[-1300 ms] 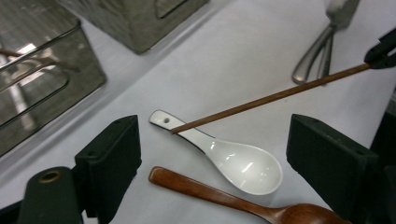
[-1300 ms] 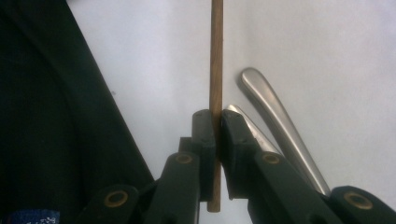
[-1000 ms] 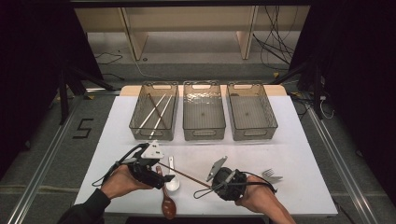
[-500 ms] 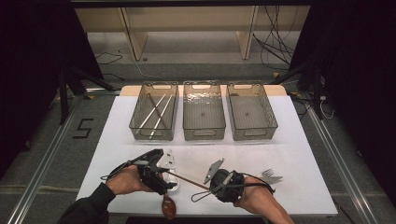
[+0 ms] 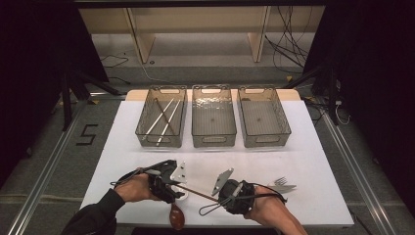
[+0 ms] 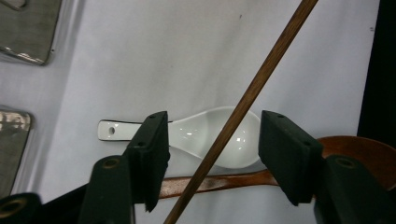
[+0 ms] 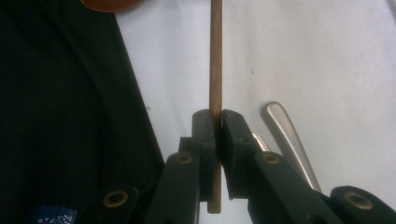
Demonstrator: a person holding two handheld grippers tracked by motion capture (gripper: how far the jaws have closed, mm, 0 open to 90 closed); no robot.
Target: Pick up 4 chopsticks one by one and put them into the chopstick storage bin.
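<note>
- Right tongs (image 7: 217,126), near edge of the white surface (image 5: 313,161): jaws closed tight on a thin brown wooden stick (image 7: 215,60). In the right gripper view the stick passes straight up between the two pads, with a short end showing below them.
- High view: the right tongs (image 5: 222,193) sit at the front, right of centre; the wooden stick (image 5: 195,192) runs from them leftward to the left tongs (image 5: 175,183).
- Left tongs (image 6: 212,149): jaws part open and have just been closing. The stick (image 6: 247,98) crosses the gap on a diagonal; neither pad touches it.
- Below that gap, flat on the surface, lies a white ceramic soup spoon (image 6: 205,135), bowl toward the right pad, handle with a small hole running out past the left pad.
- Next to it lies a dark brown wooden spoon (image 6: 355,151); its handle runs under the left tongs, its bowl is beside the right pad. In the high view its bowl (image 5: 176,215) is at the front edge.
- Silver metal forks (image 5: 281,185) lie just right of the right hand (image 5: 266,208).
- Far side: three clear plastic bins in a row. Left bin (image 5: 147,117) holds pale and dark chopsticks (image 5: 164,117); middle bin (image 5: 196,117) and right bin (image 5: 281,117) show no contents I can make out.
</note>
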